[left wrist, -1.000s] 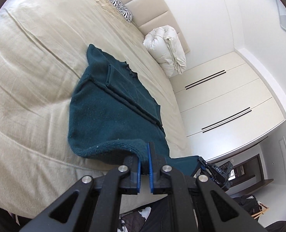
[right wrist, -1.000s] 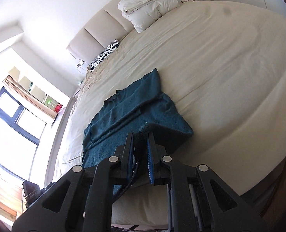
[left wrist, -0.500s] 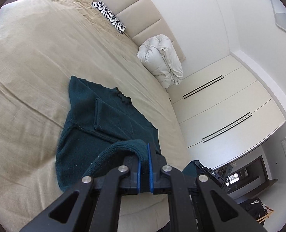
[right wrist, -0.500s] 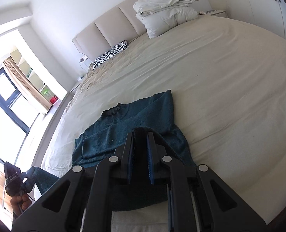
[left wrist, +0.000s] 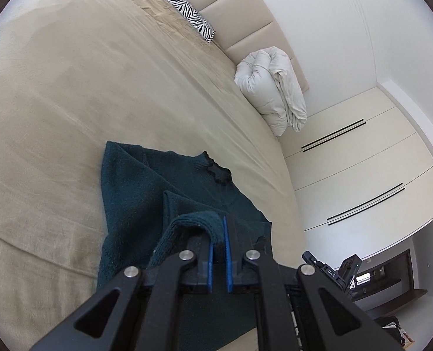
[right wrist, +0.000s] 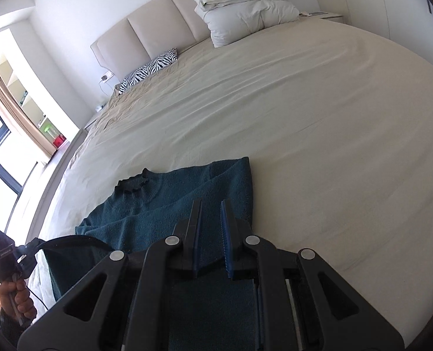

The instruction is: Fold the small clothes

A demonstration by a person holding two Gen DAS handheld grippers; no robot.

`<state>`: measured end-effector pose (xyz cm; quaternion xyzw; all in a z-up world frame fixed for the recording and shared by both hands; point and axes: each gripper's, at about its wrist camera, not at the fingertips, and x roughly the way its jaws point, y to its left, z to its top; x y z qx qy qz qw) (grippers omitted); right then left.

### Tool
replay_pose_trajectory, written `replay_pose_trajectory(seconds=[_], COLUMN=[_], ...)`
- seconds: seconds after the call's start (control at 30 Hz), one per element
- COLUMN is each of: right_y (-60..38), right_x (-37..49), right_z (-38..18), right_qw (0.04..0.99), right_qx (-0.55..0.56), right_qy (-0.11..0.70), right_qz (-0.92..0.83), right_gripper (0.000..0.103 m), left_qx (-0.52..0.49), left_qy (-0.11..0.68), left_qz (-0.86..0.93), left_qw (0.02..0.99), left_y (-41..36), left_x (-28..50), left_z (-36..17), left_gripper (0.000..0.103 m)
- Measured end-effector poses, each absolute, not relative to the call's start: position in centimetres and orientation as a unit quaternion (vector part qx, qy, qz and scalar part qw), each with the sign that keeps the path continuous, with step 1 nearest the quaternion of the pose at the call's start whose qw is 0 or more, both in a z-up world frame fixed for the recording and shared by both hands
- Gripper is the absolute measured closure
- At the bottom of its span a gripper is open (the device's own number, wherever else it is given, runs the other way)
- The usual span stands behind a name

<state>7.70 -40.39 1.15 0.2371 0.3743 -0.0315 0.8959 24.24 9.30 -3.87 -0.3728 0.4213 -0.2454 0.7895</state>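
Observation:
A dark teal sweater (left wrist: 134, 181) lies on the beige bed (left wrist: 70, 87), collar (left wrist: 216, 172) toward the headboard. My left gripper (left wrist: 217, 229) is shut on a corner of its bottom hem, which drapes over the left finger above the sweater's body. In the right wrist view the sweater (right wrist: 163, 201) lies ahead, and my right gripper (right wrist: 211, 207) is shut on the other hem corner, with fabric hanging under it. At that view's left edge a hand (right wrist: 14, 295) holds the left gripper (right wrist: 30, 247), and the hem stretches from it.
A zebra-print pillow (left wrist: 187, 8) and a folded white duvet (left wrist: 272, 96) lie by the padded headboard (right wrist: 146, 35). White wardrobe doors (left wrist: 362, 175) stand beside the bed. A window with curtains (right wrist: 8, 108) is on the other side. Bare sheet (right wrist: 333, 146) surrounds the sweater.
Both grippers have carried the hem forward over the sweater's body toward the collar, doubling the lower part over. The right gripper has rolled, so the bed looks more level.

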Motion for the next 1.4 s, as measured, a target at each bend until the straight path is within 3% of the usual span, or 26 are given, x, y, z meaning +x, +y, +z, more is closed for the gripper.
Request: replay_pose_trajectory(seconds=[0.27,0.33,0.4,0.57,0.73,0.87,0.93,1.0,1.1,1.4], right_y=[-40.1,-40.4,-40.3,-39.7,-37.7,-36.0,-35.4,-34.9,-34.4,-33.5], right_x=[9.0,9.5,9.9,10.2,9.9,9.6,9.4,9.1,8.3,6.1], right_z=[-5.1,-6.3,-7.1,-7.4,-6.7,-6.5,-6.5,-6.2,-5.4,-1.0], right_qw=[0.862,0.857,0.857,0.865,0.872,0.869,0.868,0.871,0.879,0.908], right_qx=[0.164,0.156,0.148,0.126,0.091,0.047,0.026,0.014,-0.008,-0.05], right_qy=[0.478,0.491,0.492,0.485,0.482,0.492,0.495,0.492,0.477,0.414], right_qz=[-0.028,-0.029,-0.031,-0.021,0.002,0.014,0.011,0.01,-0.004,-0.036], right_gripper=[0.082,0.072,0.039,0.037,0.042,0.066,0.071,0.084,0.095,0.097], left_qx=[-0.365,-0.366,-0.363,-0.354,-0.35,-0.345,-0.345,-0.347,-0.346,-0.365], left_qy=[0.44,0.436,0.432,0.429,0.432,0.434,0.435,0.436,0.434,0.417], left_qz=[-0.226,-0.224,-0.223,-0.22,-0.222,-0.225,-0.224,-0.224,-0.227,-0.237], left_qw=[0.789,0.791,0.795,0.802,0.801,0.802,0.801,0.8,0.8,0.798], left_y=[9.9,10.4,10.7,10.9,10.8,10.6,10.7,10.7,10.7,11.3], left_x=[22.3,21.6,20.9,19.2,18.4,17.9,17.8,17.7,17.6,18.1], left_z=[-7.1,-7.1,-6.9,-6.6,-6.6,-6.6,-6.7,-6.7,-6.6,-5.2], left_gripper=[0.095,0.095,0.095,0.095,0.095,0.095,0.095,0.095,0.095,0.095])
